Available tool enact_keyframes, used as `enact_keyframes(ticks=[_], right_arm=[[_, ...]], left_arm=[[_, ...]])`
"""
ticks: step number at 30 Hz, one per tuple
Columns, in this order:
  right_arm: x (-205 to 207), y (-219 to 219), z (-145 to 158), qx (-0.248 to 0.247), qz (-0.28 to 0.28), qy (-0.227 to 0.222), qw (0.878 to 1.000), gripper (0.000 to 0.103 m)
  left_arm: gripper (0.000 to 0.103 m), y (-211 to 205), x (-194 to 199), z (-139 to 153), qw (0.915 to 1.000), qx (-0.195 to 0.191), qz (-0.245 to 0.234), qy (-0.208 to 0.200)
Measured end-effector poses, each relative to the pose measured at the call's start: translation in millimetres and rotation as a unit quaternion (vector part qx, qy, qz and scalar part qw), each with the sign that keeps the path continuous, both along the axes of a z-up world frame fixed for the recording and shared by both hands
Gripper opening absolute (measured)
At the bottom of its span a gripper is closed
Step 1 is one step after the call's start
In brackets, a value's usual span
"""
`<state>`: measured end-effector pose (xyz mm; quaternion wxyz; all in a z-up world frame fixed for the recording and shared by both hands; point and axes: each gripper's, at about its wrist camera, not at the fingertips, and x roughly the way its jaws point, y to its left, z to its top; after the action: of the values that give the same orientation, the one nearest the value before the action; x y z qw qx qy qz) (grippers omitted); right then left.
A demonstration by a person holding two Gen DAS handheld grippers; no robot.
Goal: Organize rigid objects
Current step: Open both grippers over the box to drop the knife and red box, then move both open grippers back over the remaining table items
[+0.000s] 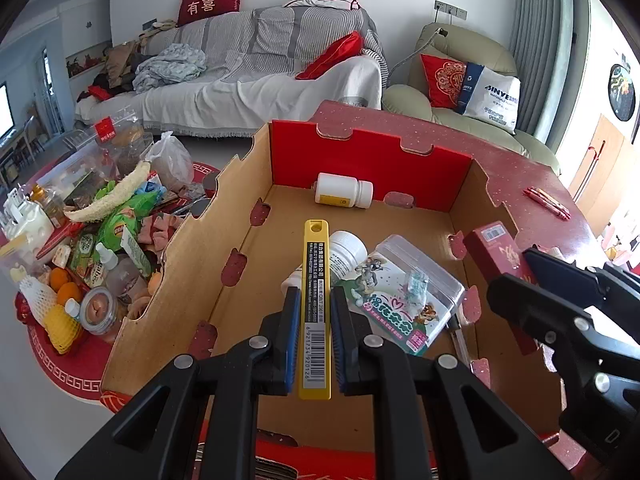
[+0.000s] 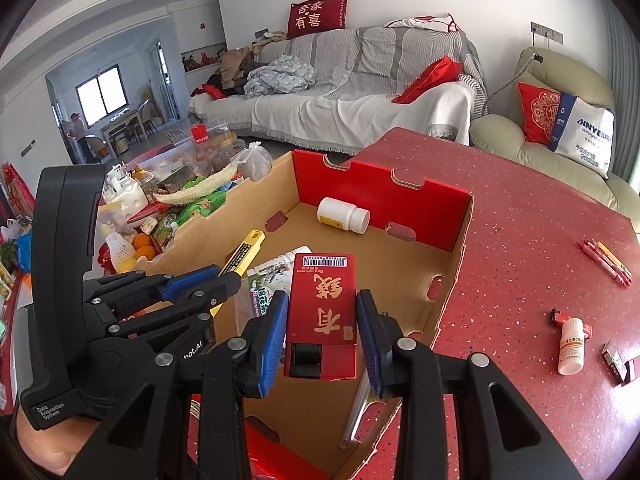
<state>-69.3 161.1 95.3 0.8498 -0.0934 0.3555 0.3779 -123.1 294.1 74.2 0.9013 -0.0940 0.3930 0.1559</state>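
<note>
My left gripper (image 1: 315, 300) is shut on a yellow blade case (image 1: 316, 272) and holds it over the open cardboard box (image 1: 192, 256). My right gripper (image 2: 322, 312) is shut on a red box with gold characters (image 2: 322, 304), also above the cardboard box (image 2: 452, 280). Inside the box lie a white bottle (image 1: 344, 190) near the red far wall, a second white bottle (image 1: 346, 246) and a clear cartoon-printed container (image 1: 400, 292). In the right wrist view the left gripper (image 2: 224, 276) and yellow case (image 2: 246, 250) are at the left.
The box stands on a red speckled table (image 2: 520, 240). On the table to the right lie red pens (image 2: 606, 262), a small white bottle (image 2: 571, 346) and small items (image 2: 614, 360). A heap of snacks, fruit and bags (image 1: 92, 232) sits left of the box. A sofa is behind.
</note>
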Motion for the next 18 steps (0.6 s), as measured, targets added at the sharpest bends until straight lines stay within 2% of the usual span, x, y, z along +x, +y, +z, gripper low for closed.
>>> enact_keyframes(ticks=[6, 8, 10, 11, 12, 13, 18], right_arm=[[3.1, 1.8, 0.8, -0.002, -0.002, -0.001, 1.000, 0.036], [3.6, 1.7, 0.6, 0.000, -0.003, 0.002, 1.000, 0.036], [3.8, 1.0, 1.5, 0.004, -0.004, 0.006, 1.000, 0.036], [4.3, -0.3, 2.2, 0.005, -0.007, 0.004, 1.000, 0.038], [4.3, -1.2, 3.6, 0.005, -0.012, 0.001, 1.000, 0.062], [3.6, -3.6, 6.0, 0.011, -0.015, -0.003, 1.000, 0.088], [-6.6, -21.7, 25.1, 0.023, -0.019, -0.049, 0.998, 0.089]], left_arm=[[0.016, 2.8, 2.0, -0.9, 1.0000, -0.001, 0.004, 0.006], [0.020, 4.2, 3.2, -0.7, 0.9999, 0.000, 0.008, 0.009], [0.042, 6.9, 2.3, 0.9, 0.9999, -0.002, 0.013, 0.006], [0.050, 8.0, 1.5, 1.8, 0.9998, 0.000, 0.018, 0.005], [0.064, 8.6, 1.4, 2.9, 0.9998, 0.001, 0.021, 0.004], [0.066, 9.2, 0.6, 4.1, 0.9998, 0.001, 0.022, 0.001], [0.066, 3.4, -5.8, 14.3, 0.9998, 0.005, 0.010, -0.015]])
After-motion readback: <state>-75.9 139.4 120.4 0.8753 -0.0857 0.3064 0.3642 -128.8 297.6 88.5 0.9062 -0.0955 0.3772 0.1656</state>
